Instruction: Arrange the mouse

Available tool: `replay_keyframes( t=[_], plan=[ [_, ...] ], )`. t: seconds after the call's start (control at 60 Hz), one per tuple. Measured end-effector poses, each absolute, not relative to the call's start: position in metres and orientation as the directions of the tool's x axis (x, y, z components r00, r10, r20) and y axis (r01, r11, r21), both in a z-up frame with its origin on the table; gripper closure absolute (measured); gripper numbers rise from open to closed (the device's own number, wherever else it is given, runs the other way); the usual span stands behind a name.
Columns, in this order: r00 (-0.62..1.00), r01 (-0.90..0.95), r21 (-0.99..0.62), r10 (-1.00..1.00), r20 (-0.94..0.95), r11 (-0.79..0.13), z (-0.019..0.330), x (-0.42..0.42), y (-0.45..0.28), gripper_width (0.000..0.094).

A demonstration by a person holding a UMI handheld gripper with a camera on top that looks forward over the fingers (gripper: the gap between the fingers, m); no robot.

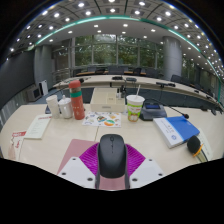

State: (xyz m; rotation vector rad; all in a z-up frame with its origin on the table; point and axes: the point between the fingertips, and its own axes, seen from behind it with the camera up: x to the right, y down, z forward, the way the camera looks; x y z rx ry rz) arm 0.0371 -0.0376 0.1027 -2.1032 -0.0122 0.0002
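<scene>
A black computer mouse (pixel 112 155) sits between my two fingers, its nose pointing away over a beige table (pixel 60 140). Both magenta pads (pixel 91 158) press against its sides, so my gripper (pixel 112 172) is shut on the mouse. A pinkish mat (pixel 72 150) shows just left of the fingers, under or beside the mouse; whether the mouse rests on it or is lifted is not clear.
Beyond the fingers stand a paper cup with a green lid (pixel 134 106), an orange-and-green bottle (pixel 78 100), two white cups (pixel 58 105), papers (pixel 38 126) and a blue notebook (pixel 181 130). Office desks and chairs fill the background.
</scene>
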Motion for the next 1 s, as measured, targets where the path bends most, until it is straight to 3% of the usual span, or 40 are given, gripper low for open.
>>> replay_keyframes(
  t=[0.2, 0.317, 0.4, 0.5, 0.55, 0.75, 1.0],
  plan=[
    [1.0, 0.004, -0.793, -0.012, 0.015, -0.609, 0.016, -0.019, -0.008, 0.0587],
    [0.999, -0.017, -0.755, -0.042, 0.013, -0.655, -0.014, -0.023, -0.008, 0.0505],
    [0.999, -0.019, -0.757, -0.045, 0.014, -0.653, -0.009, -0.021, -0.01, 0.0405],
    [0.999, -0.019, -0.762, -0.041, 0.01, -0.647, 0.013, -0.021, -0.028, 0.006],
    [0.999, -0.006, -0.778, -0.037, 0.022, -0.628, 0.032, -0.02, -0.039, 0.0098],
    [0.997, 0.006, -0.82, -0.064, 0.052, -0.572, 0.109, -0.018, -0.109, 0.0082],
    [0.997, -0.012, -0.848, -0.068, 0.028, -0.529, 0.173, -0.031, -0.232, 0.008]
  ],
)
